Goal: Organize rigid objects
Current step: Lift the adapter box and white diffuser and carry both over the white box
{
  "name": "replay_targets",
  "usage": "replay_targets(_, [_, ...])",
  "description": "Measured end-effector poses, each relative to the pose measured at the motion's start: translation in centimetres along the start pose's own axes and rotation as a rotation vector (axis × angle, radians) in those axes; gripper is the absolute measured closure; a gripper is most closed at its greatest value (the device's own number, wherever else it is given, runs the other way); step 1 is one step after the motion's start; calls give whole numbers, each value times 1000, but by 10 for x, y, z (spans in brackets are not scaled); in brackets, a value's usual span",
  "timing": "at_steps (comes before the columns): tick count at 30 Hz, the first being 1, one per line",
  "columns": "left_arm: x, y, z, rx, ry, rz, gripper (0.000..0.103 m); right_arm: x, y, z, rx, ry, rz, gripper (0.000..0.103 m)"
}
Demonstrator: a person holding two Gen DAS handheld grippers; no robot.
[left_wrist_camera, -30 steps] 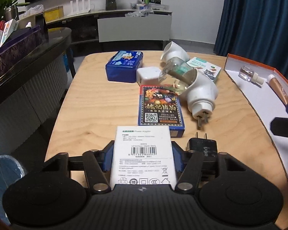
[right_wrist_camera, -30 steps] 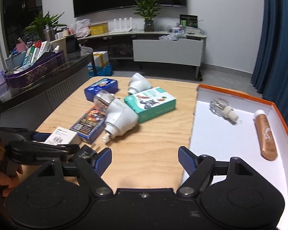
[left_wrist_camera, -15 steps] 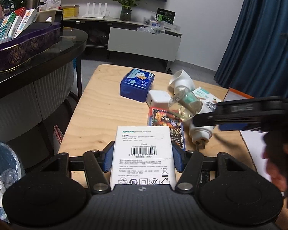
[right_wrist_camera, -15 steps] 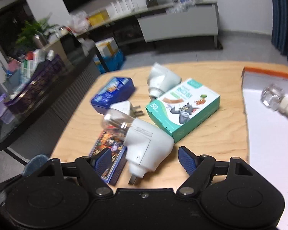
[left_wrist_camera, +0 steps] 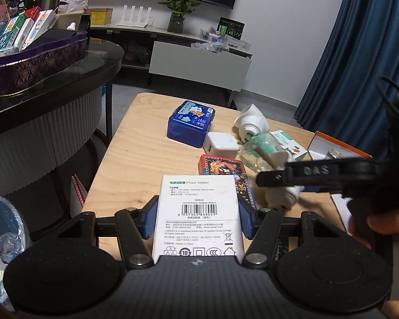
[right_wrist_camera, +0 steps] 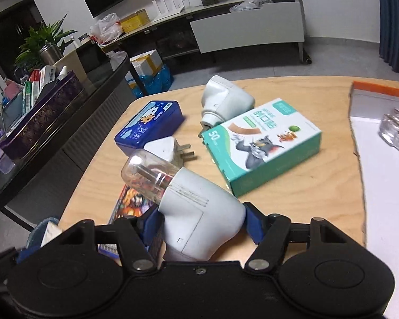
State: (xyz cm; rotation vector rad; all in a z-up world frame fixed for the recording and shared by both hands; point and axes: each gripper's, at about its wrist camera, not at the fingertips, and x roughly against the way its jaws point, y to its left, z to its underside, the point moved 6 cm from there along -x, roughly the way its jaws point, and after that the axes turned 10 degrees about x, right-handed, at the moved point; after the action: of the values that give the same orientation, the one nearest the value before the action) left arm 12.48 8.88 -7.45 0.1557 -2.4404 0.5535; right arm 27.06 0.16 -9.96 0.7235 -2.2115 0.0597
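the left gripper point(left_wrist_camera: 198, 219) pinches a white power adapter box point(left_wrist_camera: 198, 212) by its two long sides, both blue pads flat against it, barcode face up, the box lifted clear of the wooden table point(left_wrist_camera: 135, 159).

the right gripper point(right_wrist_camera: 200, 224) has its blue fingers point(right_wrist_camera: 254, 223) against the white body of a plug-in mosquito repellent heater point(right_wrist_camera: 199, 218); its jaws have just been closing, and both pads now touch the heater's flanks. the heater's clear liquid bottle point(right_wrist_camera: 146, 176) points away from the gripper, up and to the left in the right wrist view. in the left wrist view the same gripper comes in from the right edge as a black bar, with part of a hand point(left_wrist_camera: 383, 228) behind it.

taking the heater as the landmark: a card box with a dark printed cover point(right_wrist_camera: 131, 203) lies under its left side. just beyond the bottle sits a small white plug charger point(right_wrist_camera: 165, 147), prongs pointing right, and behind that a blue tin point(right_wrist_camera: 149, 127). to the heater's right, near but apart, lies a green plaster box with a cat cartoon point(right_wrist_camera: 263, 146). a second white heater body point(right_wrist_camera: 223, 101) rests beyond that box, touching its far corner. farther right of the heater stands an orange-rimmed white tray point(right_wrist_camera: 380, 90) holding a clear glass bottle point(right_wrist_camera: 396, 130).
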Motion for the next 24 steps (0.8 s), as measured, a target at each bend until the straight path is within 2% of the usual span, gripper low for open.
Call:
replay_targets(5, [6, -11, -3, -20, -16, 8, 44, 40, 0, 3, 15, -49, 36, 24])
replay_targets(12, [15, -41, -7, -55, -27, 60, 44, 102, -13, 8, 51, -123, 155, 24])
replay_targets(18, [12, -82, -1, -110, 25, 136, 44, 146, -50, 29, -3, -142, 257, 24])
replay_targets(21, [8, -111, -2, -170, 38, 175, 44, 165, -73, 38, -48, -156, 314, 24])
replay_targets(24, [2, -141, -6, -189, 40, 220, 44, 182, -96, 45, -74, -174, 375, 24])
